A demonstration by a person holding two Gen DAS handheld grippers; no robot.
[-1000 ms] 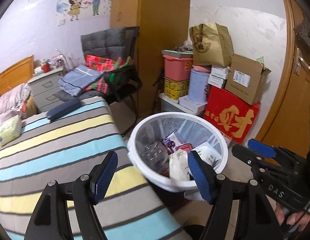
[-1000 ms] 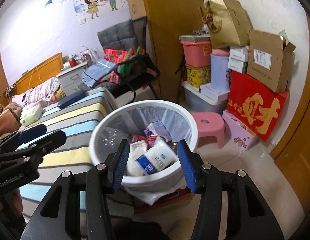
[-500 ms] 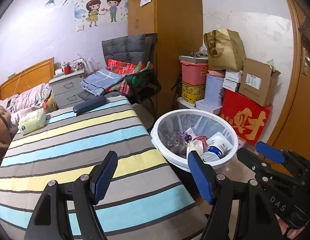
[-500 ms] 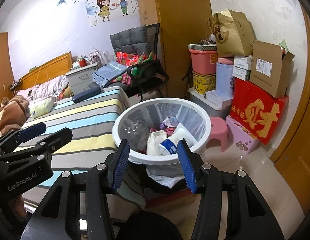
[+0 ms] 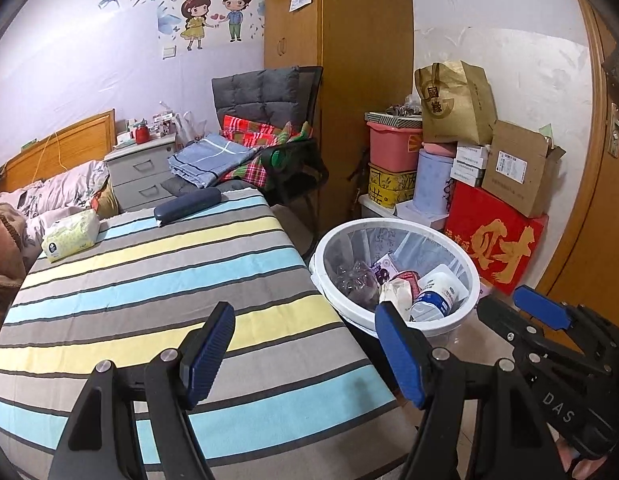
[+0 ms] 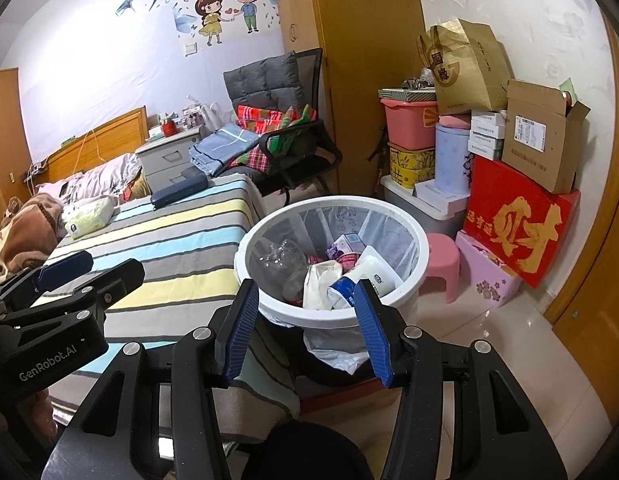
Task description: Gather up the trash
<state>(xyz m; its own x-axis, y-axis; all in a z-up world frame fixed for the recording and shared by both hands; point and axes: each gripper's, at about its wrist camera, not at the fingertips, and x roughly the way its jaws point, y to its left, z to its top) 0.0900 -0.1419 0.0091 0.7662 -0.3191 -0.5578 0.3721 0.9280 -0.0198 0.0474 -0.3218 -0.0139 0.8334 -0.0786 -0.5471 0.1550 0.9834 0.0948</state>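
Note:
A white round trash bin (image 5: 473,292) (image 6: 421,240) with a clear liner stands on the floor at the bed's foot corner. It holds a white bottle (image 5: 437,296) (image 6: 369,276), crumpled paper (image 6: 319,284), a clear plastic bottle (image 6: 279,254) and a small carton (image 6: 345,244). My left gripper (image 5: 305,356) is open and empty, above the striped bed (image 5: 149,272), left of the bin. My right gripper (image 6: 305,330) is open and empty, just in front of the bin. Each gripper also shows in the other's view, the right one (image 5: 549,328), the left one (image 6: 81,276).
A tissue pack (image 5: 71,234) and a dark case (image 5: 187,204) lie on the bed. A chair (image 5: 269,144) with folded cloths, stacked boxes (image 5: 493,236), a pink stool (image 6: 443,264) and a wooden door (image 5: 601,216) surround the bin.
Both grippers have pulled back and up from the bin, which now looks smaller and farther. The white bottle that sat between the right fingers now lies in the bin.

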